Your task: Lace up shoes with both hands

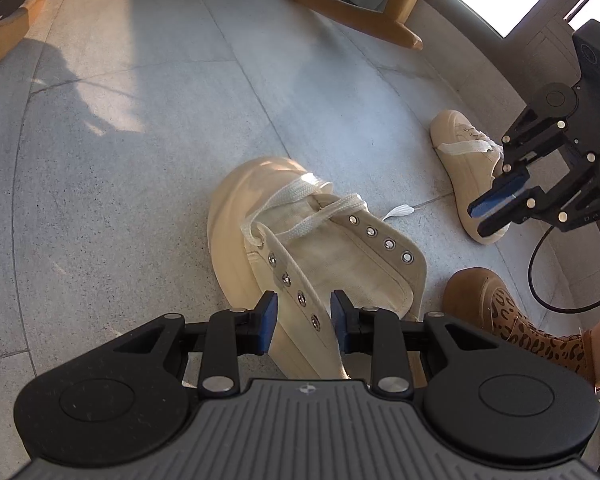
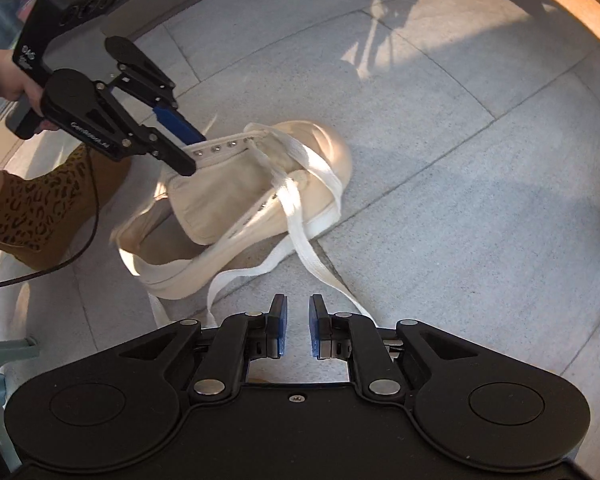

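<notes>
Scene: a person crouched over a grey tiled floor (image 1: 140,200), a two-finger gripper in each hand, sunlight and long shadows falling across the tiles.
Shoe: a cream canvas high-top (image 1: 340,248) (image 2: 228,184) lies on the floor between the two grippers, its toe pointing away from the person and its tongue opening spread wide.
Lace: a flat white lace (image 1: 300,192) (image 2: 296,216) is threaded only through the eyelets nearest the toe; its two loose ends trail off the shoe onto the tiles toward the right gripper, one passing just beside that gripper's right finger.
Left gripper: the left gripper (image 1: 304,300) (image 2: 192,152) is closed on the shoe's upper eyelet flap, one blue pad on each face of the canvas, near the top eyelets.
Right gripper: the right gripper (image 2: 298,300) (image 1: 478,222) hangs low over the floor beside the shoe, its jaws a narrow way apart with only bare tile showing between them.
Hand: a hand (image 2: 8,76) grasps the left gripper's handle.
Also in view: a second cream shoe (image 1: 460,176) on its side farther off; the person's leopard-print boot (image 1: 500,308) (image 2: 32,208) next to the high-top; a wooden rocker base (image 1: 360,12) beyond.
</notes>
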Demonstrator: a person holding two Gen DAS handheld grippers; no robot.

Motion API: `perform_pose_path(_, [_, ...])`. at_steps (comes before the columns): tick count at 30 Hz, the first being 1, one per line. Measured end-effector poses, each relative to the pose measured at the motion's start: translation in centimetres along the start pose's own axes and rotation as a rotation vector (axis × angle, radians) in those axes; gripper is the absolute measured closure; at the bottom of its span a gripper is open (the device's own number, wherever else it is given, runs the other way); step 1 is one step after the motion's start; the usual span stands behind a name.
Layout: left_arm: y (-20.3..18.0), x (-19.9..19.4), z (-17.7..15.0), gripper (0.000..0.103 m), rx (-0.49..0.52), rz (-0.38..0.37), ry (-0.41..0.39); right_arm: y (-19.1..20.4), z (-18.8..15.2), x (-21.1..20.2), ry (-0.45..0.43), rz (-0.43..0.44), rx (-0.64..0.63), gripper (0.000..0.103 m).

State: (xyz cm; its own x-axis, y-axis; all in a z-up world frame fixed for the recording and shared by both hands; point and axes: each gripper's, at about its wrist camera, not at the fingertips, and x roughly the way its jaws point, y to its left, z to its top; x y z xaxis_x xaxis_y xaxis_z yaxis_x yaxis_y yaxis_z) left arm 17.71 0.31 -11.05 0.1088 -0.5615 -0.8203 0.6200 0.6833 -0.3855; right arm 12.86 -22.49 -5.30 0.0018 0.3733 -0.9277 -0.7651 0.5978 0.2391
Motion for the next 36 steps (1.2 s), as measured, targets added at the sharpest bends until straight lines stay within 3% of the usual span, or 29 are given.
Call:
perform_pose_path(4, [-0.1,-0.4,0.0,0.076,0.000,0.005,-0.013,3.1,-0.1,3.8,0.077,0.087,-0.066,0.091])
perform_pose_path(8, [-0.1,-0.4,0.2,0.076,-0.009,0.000,-0.017,3.6,-0.7,6.1,0.082,0.025,-0.076,0.068])
perform_pose_path(13, [-0.5,-0.2,0.4,0.076,-0.007,-0.004,-0.014,3.4,-1.0,9.2,0.125,0.047,-0.076,0.068])
perform_pose_path(15, [-0.7,-0.3,0.4,0.076,0.004,-0.008,-0.015,3.2,-1.4,10.2,0.131,0.055,-0.063,0.073])
perform_pose_path(17, [-0.9,-0.2,0.6,0.076,0.009,-0.011,-0.011,3.0,-1.7,10.7,0.132,0.061,-0.040,0.102])
perform_pose_path(24, [-1.8,-0.4,0.9,0.076,0.028,-0.020,-0.018,1.6,-2.4,7.2,0.061,0.074,0.068,0.103])
perform_pose_path(28, [-2.4,-0.6,0.9,0.076,0.041,-0.017,-0.019,0.1,-2.5,2.9,-0.037,0.072,0.156,0.102])
perform_pose_path(32, [-2.9,-0.5,1.1,0.076,0.050,-0.027,-0.023,-1.1,-3.0,-1.4,-0.160,0.138,0.207,0.102])
perform_pose_path(36, [-3.4,-0.8,1.6,0.076,0.071,-0.081,-0.043,-2.0,-3.0,-3.7,-0.240,0.160,0.251,0.102])
